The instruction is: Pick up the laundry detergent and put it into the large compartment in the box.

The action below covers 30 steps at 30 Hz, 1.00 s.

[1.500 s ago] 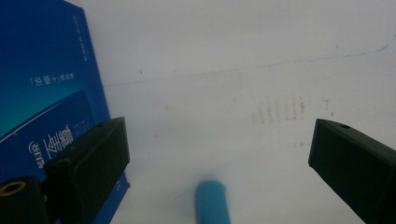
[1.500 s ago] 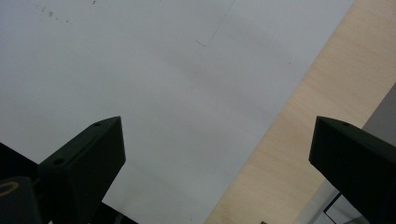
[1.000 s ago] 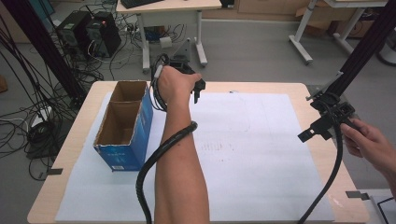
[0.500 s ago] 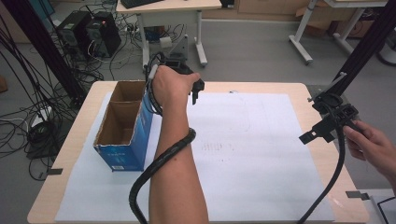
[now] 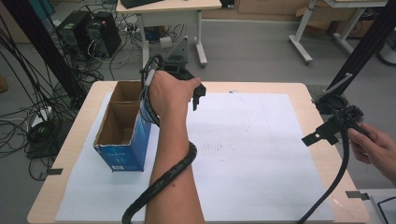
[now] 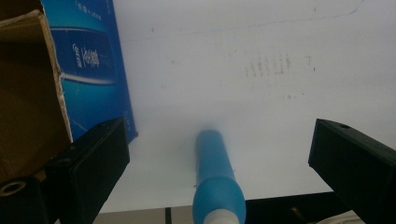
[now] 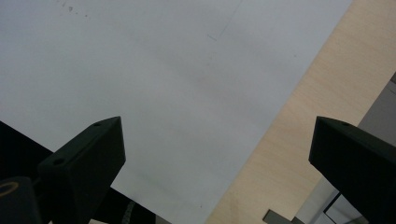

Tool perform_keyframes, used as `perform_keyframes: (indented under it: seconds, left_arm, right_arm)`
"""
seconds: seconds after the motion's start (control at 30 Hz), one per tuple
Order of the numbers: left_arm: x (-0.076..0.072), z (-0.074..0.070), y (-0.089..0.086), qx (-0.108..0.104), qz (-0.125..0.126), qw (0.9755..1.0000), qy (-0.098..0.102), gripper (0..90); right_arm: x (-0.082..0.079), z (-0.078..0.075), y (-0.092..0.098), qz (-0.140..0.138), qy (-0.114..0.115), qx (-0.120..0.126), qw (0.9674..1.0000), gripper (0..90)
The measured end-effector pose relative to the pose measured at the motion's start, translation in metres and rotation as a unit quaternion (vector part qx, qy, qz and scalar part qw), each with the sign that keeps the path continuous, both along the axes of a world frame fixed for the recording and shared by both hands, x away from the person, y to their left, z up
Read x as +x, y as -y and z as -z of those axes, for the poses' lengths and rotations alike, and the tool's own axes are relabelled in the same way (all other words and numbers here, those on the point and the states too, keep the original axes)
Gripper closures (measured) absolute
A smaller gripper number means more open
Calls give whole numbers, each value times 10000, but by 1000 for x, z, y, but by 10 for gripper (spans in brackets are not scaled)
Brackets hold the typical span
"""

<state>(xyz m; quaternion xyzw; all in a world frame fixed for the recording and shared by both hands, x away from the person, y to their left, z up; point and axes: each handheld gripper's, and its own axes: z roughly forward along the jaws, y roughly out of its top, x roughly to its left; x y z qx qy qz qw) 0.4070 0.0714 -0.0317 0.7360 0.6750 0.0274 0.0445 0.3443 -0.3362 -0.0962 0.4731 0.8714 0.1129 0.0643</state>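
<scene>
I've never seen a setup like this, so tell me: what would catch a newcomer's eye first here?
Probably the open blue cardboard box standing on the left of the white sheet that covers the table. Next, the left hand-held gripper, held at the far edge beside the box, its thick black cable coiling round the person's forearm. In its own view a blue pen-like thing lies on the sheet between the wide-open jaws, while the right hand-held gripper waits at the right edge.

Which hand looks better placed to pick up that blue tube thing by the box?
Left. Its tongs stand open with the blue tube lying between the jaws on the white sheet, beside the blue box. The right tongs sit far off at the table's right edge.
</scene>
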Motion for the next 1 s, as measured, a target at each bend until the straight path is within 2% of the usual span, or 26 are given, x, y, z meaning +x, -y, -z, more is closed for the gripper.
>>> perform_keyframes:
  seconds: [0.37, 0.8, 1.0]
  left_arm:
    - [-23, -9, 2, 4, 19, 10000, 45, 55]
    - [-46, -12, 0, -9, -19, 10000, 70, 55]
    - [-55, -8, -3, -28, -47, 10000, 48, 55]
  right_arm:
    - [-8, -2, 1, -13, 28, 20, 10000, 37]
    - [-17, -6, 0, -16, 75, 1, 10000, 37]
    - [-24, -9, -2, -56, 120, -23, 9999, 37]
